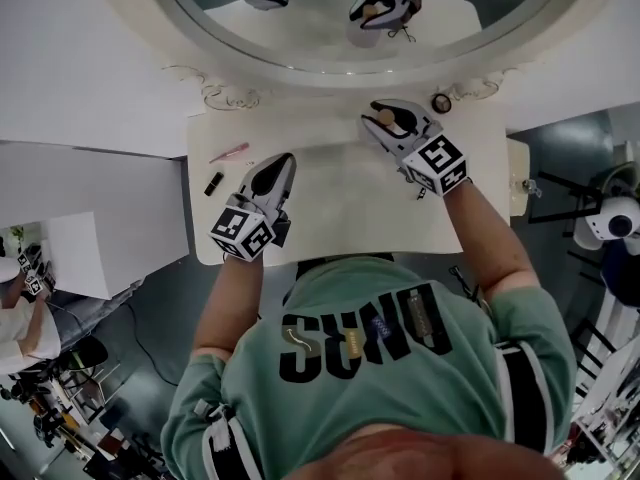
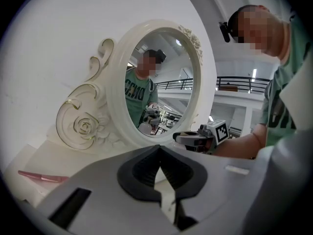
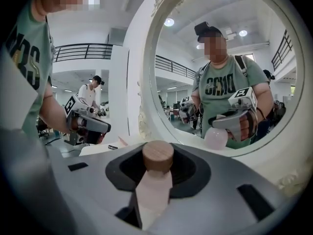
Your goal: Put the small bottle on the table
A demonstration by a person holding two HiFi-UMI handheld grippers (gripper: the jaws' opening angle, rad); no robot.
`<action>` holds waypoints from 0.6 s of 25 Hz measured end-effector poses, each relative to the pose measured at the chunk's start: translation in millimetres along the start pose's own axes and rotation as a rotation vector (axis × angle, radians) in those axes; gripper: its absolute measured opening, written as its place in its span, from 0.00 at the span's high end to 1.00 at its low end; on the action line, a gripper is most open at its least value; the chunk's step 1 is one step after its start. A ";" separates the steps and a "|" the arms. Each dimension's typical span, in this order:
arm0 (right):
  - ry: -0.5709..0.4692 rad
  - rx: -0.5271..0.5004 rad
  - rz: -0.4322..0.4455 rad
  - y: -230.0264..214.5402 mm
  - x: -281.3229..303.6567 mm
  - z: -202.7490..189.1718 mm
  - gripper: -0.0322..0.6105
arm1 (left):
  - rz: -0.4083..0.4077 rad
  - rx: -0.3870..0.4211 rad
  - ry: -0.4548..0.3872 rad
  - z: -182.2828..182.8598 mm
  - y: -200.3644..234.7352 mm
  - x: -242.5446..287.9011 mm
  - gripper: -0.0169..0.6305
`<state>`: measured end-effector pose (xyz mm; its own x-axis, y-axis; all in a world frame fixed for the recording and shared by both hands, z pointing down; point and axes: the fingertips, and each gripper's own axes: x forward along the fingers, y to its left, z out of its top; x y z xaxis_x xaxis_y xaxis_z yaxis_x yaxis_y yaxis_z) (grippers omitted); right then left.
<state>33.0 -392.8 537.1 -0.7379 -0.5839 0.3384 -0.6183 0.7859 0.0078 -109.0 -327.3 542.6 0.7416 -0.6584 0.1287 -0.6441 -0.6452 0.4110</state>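
Right gripper (image 1: 390, 120) clamps the small bottle (image 3: 151, 190) over the table (image 1: 330, 203), upper right of frame: seemingly mid-placement; next, lower it upright, then release.

Left claw (image 1: 284, 161) closed — right claw (image 1: 381, 118) full

Small bottle (image 3: 154, 187) btm hidden in right claw (image 1: 392, 120); mirror (image 1: 330, 74) top cropped.

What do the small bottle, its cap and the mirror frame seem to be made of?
The small bottle has a pale pink matte body, probably frosted glass or plastic; the look leaves it open. Its cap is tan and unvarnished-looking, likely wood. The mirror frame is cream with a slight sheen, moulded scrolls and gilt edging; perhaps painted resin or wood.
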 end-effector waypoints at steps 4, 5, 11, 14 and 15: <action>0.010 0.001 -0.006 -7.7 19.6 -12.3 0.79 | -0.004 -0.007 0.004 -6.2 12.3 7.7 0.98; 0.012 0.002 -0.007 -9.3 23.9 -15.0 0.79 | -0.006 -0.007 0.006 -8.0 14.4 9.5 0.98; 0.024 0.009 -0.004 -13.5 45.1 -33.1 0.79 | -0.017 -0.020 0.015 -20.1 23.1 16.2 0.98; 0.030 0.019 -0.005 -14.4 53.9 -42.7 0.79 | -0.021 -0.026 0.021 -25.9 27.6 17.5 0.97; 0.032 0.024 -0.005 -14.7 55.9 -45.7 0.79 | -0.022 -0.028 0.022 -27.1 28.5 18.0 0.98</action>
<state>13.2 -427.7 598.9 -0.7258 -0.5810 0.3684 -0.6289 0.7774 -0.0129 -109.0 -347.1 581.1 0.7596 -0.6354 0.1388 -0.6224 -0.6482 0.4388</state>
